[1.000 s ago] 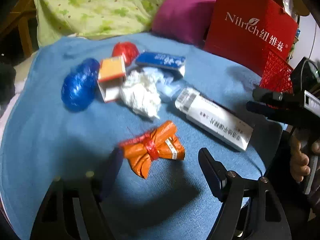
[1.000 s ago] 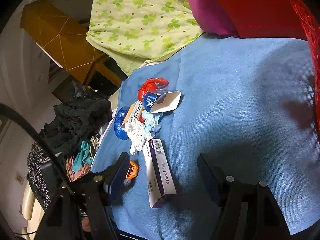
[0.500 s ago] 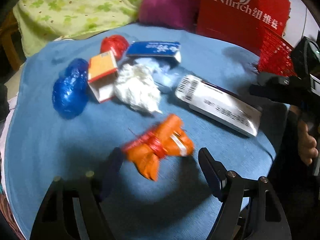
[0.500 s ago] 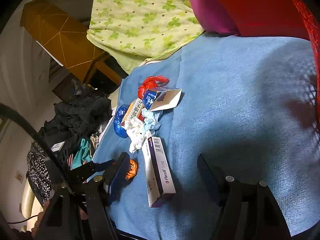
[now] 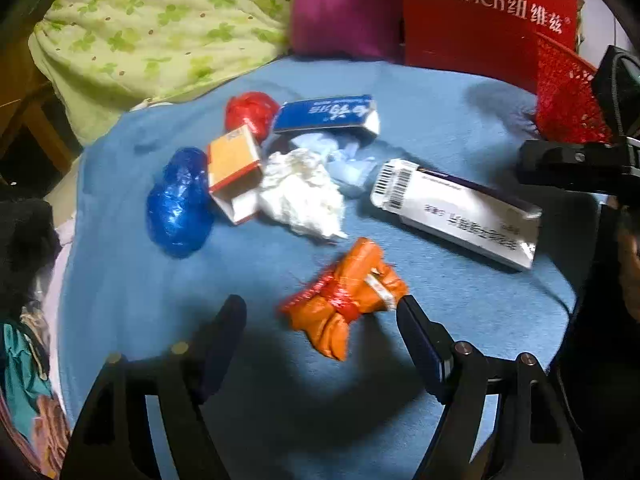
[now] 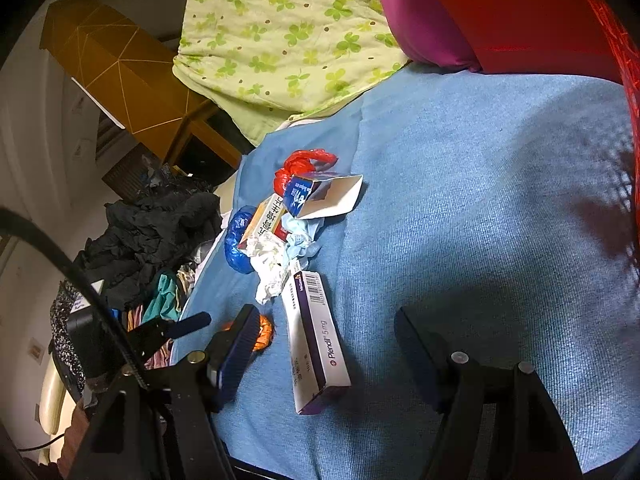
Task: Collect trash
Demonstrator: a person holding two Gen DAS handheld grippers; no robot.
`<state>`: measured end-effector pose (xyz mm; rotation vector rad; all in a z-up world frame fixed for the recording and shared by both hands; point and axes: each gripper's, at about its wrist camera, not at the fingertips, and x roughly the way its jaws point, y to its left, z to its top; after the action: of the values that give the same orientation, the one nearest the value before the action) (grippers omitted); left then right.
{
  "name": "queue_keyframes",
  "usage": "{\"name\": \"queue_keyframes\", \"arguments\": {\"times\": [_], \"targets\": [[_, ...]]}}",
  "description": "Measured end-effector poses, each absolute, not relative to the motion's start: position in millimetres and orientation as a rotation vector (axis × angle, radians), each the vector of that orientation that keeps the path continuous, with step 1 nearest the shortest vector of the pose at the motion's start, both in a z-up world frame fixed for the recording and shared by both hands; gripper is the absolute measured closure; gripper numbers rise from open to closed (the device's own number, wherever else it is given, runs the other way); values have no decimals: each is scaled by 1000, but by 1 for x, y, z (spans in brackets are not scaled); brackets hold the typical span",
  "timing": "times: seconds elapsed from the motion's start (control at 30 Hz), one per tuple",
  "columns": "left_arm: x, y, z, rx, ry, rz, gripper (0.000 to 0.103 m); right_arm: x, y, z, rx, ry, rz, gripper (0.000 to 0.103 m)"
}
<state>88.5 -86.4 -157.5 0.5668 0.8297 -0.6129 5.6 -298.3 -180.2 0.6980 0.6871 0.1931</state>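
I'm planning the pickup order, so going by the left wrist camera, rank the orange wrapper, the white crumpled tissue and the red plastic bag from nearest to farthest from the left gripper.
1. Orange wrapper, between the left gripper's open fingers.
2. White crumpled tissue, mid-pile beyond it.
3. Red plastic bag, at the pile's far edge.

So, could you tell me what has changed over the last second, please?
The left gripper has closed in on the orange wrapper, which now sits between its open fingers, the right finger at its edge; nothing is gripped yet. The right gripper has barely moved, open over the Plendil box. The trash pile has not shifted.
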Motion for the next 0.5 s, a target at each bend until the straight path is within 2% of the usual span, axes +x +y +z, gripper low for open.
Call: {"name": "queue_keyframes", "arguments": {"times": [0.37, 0.43, 0.5], "targets": [[106, -102, -172, 604, 894, -599, 25, 5, -300, -179, 707, 677, 197, 29], [107, -103, -173, 590, 902, -605, 28, 4, -300, -179, 708, 677, 198, 29], [108, -103, -175, 571, 916, -608, 42, 4, -300, -179, 707, 676, 199, 29]]}}
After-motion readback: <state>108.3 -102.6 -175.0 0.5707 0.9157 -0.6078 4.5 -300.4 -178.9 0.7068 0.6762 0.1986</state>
